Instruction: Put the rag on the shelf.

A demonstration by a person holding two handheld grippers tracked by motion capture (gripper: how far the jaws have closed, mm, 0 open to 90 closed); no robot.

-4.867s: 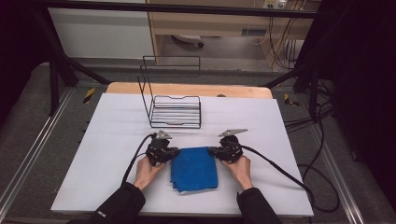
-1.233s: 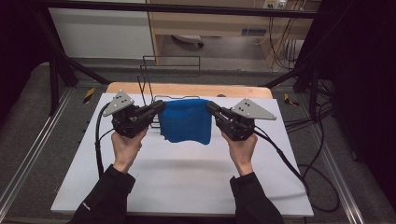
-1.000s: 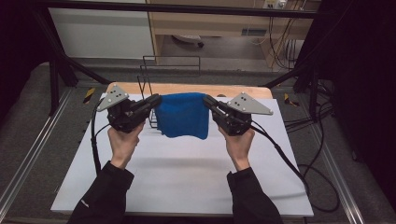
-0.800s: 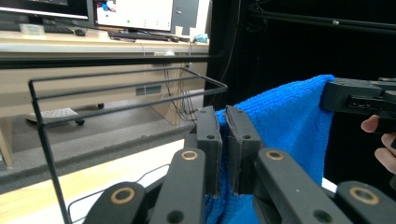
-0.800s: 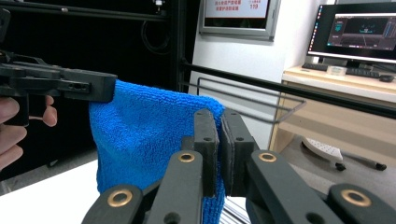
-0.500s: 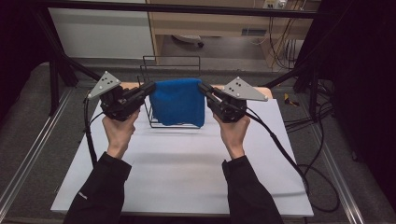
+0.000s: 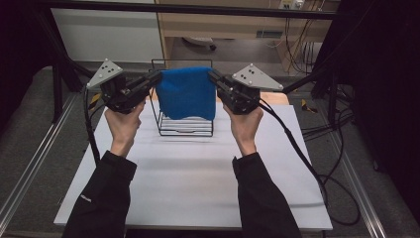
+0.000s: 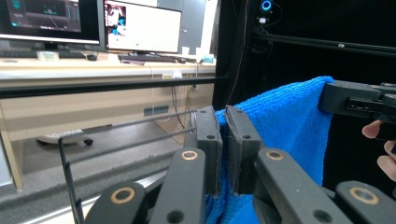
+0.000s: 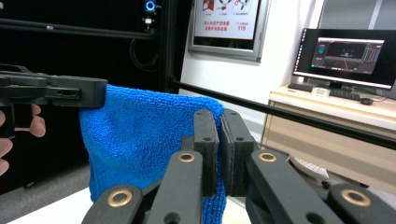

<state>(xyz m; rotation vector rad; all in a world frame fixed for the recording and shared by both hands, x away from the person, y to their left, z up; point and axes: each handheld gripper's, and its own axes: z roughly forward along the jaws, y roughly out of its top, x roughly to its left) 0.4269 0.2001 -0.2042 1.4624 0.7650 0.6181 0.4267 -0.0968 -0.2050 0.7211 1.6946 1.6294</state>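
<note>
While pinched: towel [image 7: 186, 92] between both tongs.

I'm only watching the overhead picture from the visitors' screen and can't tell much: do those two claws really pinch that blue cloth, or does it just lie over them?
Observer: They pinch it. In the left gripper view the left claw is shut on the blue cloth at its top corner.
Operator: And the other one?
Observer: Same. In the right gripper view the right claw is shut on the cloth's other top corner, and the cloth hangs straight down from it.
Operator: What lies beyond the table?
Observer: The left gripper view shows a desk with two lit monitors and a keyboard.
Operator: Anything else over there?
Observer: The wire rack stands below, with its top bars just past the left claw.
</note>
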